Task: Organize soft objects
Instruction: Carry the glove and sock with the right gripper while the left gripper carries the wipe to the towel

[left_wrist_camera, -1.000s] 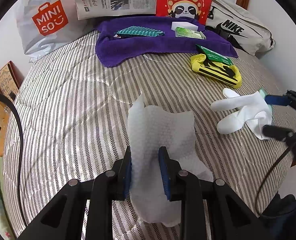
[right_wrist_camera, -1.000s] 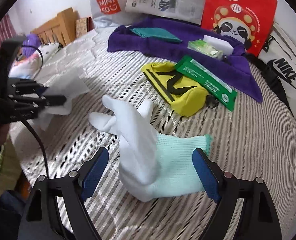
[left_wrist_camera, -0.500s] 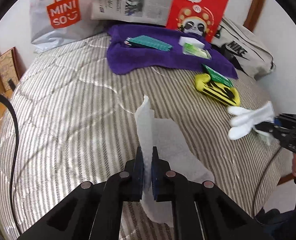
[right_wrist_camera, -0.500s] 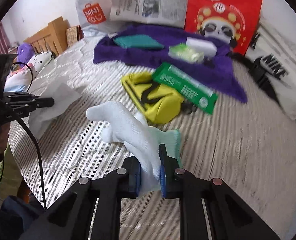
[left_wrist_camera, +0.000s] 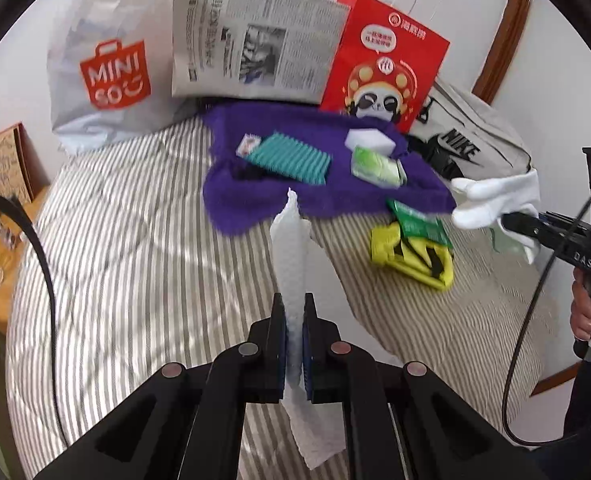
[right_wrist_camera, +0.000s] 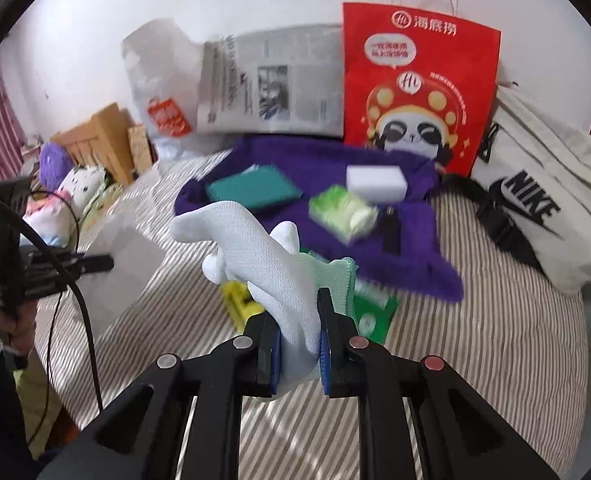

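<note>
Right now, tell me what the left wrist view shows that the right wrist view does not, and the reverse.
Only the left wrist view shows the left tongs shut on the white paper towel and the whole yellow pouch; the Miniso bag's logo is readable here.

Only the right wrist view shows the plush toys by the wooden headboard and the right tongs shut on the white glove up close.

Both show the purple towel, teal cloth, white sponge, newspaper, red panda bag and Nike bag.
</note>
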Demonstrator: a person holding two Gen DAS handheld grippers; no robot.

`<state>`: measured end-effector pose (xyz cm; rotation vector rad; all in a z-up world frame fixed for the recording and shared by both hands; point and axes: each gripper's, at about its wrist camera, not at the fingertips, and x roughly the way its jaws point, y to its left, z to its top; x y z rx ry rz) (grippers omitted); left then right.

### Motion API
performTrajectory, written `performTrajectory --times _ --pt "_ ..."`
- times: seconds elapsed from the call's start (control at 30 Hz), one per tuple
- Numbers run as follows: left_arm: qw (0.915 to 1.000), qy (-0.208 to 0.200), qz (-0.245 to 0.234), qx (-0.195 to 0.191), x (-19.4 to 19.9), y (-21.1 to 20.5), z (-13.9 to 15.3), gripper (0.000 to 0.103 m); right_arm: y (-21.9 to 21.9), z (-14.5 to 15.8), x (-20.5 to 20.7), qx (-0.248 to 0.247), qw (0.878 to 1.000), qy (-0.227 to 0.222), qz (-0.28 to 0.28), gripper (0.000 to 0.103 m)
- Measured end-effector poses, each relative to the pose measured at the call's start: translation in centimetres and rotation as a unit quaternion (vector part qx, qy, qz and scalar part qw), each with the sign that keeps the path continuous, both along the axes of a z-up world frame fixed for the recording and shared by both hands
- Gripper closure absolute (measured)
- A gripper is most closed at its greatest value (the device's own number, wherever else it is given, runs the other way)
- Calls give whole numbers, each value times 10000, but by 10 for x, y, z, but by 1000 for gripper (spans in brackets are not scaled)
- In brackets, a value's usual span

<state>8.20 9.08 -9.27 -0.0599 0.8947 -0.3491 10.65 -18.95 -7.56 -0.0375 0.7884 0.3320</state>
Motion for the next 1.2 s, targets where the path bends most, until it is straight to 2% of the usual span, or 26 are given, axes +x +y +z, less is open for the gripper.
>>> performTrajectory --times 0.2,0.33,0.47,0.53,0.6,0.77,0.97,1.1,1.2 --pt "9997 -216 -46 -88 31 -5 24 96 0 18 53 204 9996 2 -176 88" --pt "9991 -290 -96 -284 64 -8 39 96 9 36 84 233 9995 -182 -124 88" --pt "9987 -415 1 -298 96 -9 49 96 18 50 113 268 9992 -295 -86 88" --pt "9982 -465 64 -364 113 -8 54 96 18 53 130 444 9985 -298 -127 88" --pt "9980 -483 75 -399 126 -7 56 96 17 53 143 558 9979 -243 -216 88" --pt "9981 -390 259 -406 163 -4 55 96 16 58 167 272 9974 -361 -562 88" --pt "9969 -402 418 -524 201 -10 55 96 13 59 192 389 9962 -225 -747 88" --pt "9967 -349 451 -584 221 -21 46 96 18 45 201 564 9961 -127 -662 88" --pt "9962 -330 480 -641 229 -27 38 96 25 27 211 460 9971 95 -598 88"
